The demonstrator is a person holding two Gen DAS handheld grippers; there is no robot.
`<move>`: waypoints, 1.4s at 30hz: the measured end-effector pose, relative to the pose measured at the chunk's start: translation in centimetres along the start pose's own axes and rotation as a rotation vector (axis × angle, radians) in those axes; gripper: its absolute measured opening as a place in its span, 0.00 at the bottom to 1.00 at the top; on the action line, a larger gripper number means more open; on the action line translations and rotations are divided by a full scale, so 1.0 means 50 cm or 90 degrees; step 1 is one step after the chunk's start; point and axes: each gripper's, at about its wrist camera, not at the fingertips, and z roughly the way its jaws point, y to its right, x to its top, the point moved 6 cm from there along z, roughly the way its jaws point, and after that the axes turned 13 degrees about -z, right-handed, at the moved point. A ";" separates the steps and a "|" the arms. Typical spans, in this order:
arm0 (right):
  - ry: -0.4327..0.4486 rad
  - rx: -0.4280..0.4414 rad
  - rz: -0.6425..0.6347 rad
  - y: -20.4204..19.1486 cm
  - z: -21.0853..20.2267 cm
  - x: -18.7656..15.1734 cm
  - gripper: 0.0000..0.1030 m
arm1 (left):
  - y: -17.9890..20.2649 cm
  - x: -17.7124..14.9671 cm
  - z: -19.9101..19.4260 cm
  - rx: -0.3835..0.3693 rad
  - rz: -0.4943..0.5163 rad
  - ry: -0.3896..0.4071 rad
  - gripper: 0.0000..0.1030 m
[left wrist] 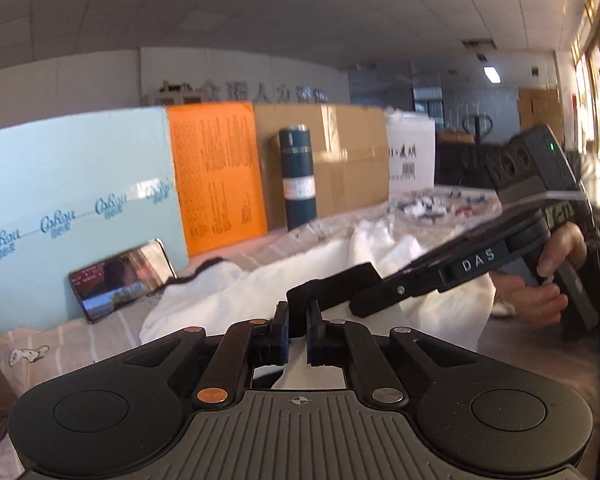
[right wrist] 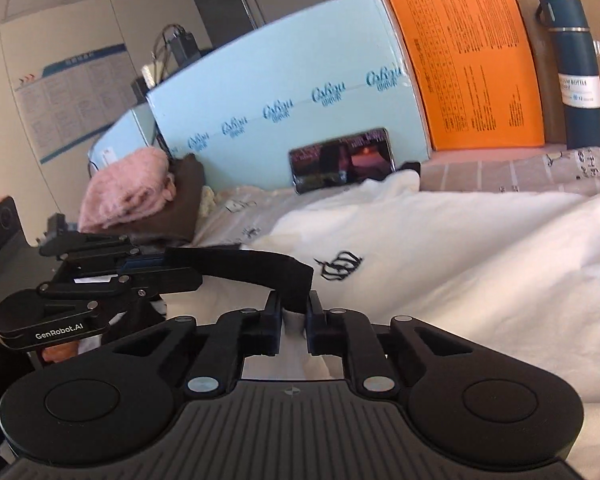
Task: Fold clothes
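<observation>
Between both claws, white garment [right wrist: 440,248] pinched

We see a dark blue flask [left wrist: 298,178] standing before a cardboard box [left wrist: 340,160], beside an orange sheet [left wrist: 216,176]; a phone [left wrist: 122,278] leans on a pale blue box [left wrist: 72,200].

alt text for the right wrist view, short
The right gripper pinches the black-trimmed edge of a white garment spread over a striped cloth surface, with the left gripper clamped on the same black trim alongside. Behind stand a propped phone, a blue box and a dark bottle.
</observation>
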 end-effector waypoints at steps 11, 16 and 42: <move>0.084 0.063 -0.043 -0.117 -0.190 -0.044 0.11 | 0.104 -0.036 -0.159 -0.190 -0.066 0.047 0.06; 0.080 0.108 -0.030 -0.143 -0.236 -0.111 0.11 | 0.133 -0.074 -0.185 -0.254 -0.107 -0.007 0.06; 0.130 -0.434 0.367 0.121 -0.471 -0.270 0.70 | -0.050 -0.116 -0.177 0.140 -0.263 0.009 0.75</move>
